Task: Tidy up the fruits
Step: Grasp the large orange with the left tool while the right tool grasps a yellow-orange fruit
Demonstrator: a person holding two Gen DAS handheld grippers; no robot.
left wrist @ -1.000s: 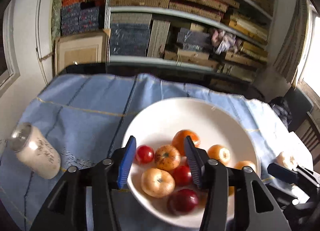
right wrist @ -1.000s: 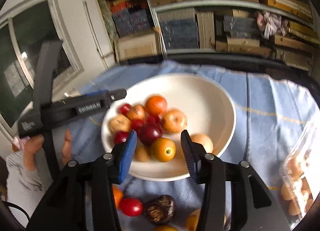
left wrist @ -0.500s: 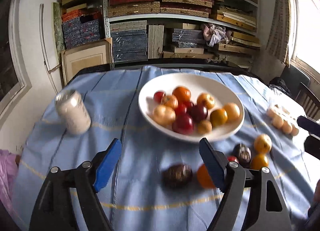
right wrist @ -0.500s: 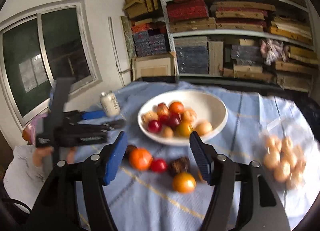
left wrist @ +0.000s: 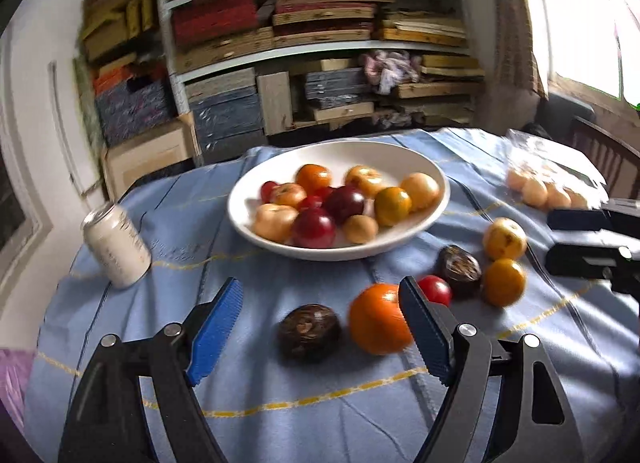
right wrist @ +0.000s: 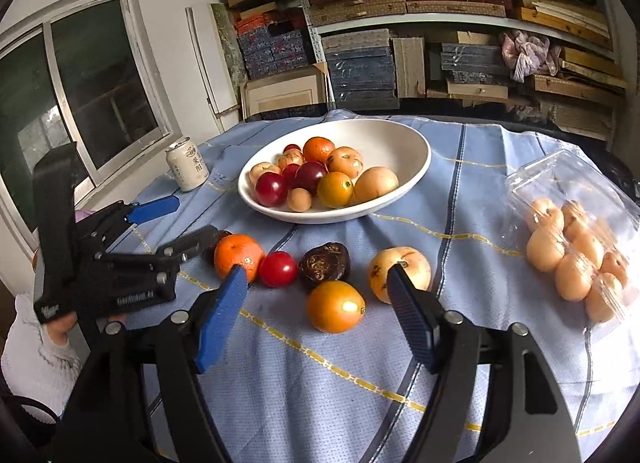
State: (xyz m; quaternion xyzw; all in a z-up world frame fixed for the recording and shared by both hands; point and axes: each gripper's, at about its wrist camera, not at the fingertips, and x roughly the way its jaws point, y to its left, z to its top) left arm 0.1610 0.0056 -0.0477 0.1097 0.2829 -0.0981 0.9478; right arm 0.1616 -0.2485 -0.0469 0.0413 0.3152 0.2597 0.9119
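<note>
A white bowl [left wrist: 340,254] [right wrist: 320,217] on the blue cloth holds several red, orange and yellow fruits. Loose fruits lie in front of it: a dark brown fruit [left wrist: 308,331], a big orange [left wrist: 378,319] [right wrist: 239,255], a red fruit [right wrist: 278,269], a second dark fruit [right wrist: 325,265], a yellow apple [right wrist: 400,269] and a smaller orange [right wrist: 335,306]. My left gripper [left wrist: 318,287] [right wrist: 197,215] stands open just short of the dark brown fruit and the big orange. The jaws of my right gripper [right wrist: 317,273] [left wrist: 549,239] are opening, and the smaller orange lies untouched between the fingers.
A pale drink can [left wrist: 116,251] [right wrist: 187,169] stands left of the bowl. A clear plastic box of pale fruits [right wrist: 576,247] lies at the right. Shelves of stacked boxes rise behind the table. A hand in a white sleeve [right wrist: 40,347] holds the left gripper.
Both grippers have drawn back from over the bowl toward the near side of the table, and their jaws have widened. The loose fruits on the cloth now lie in front of them.
</note>
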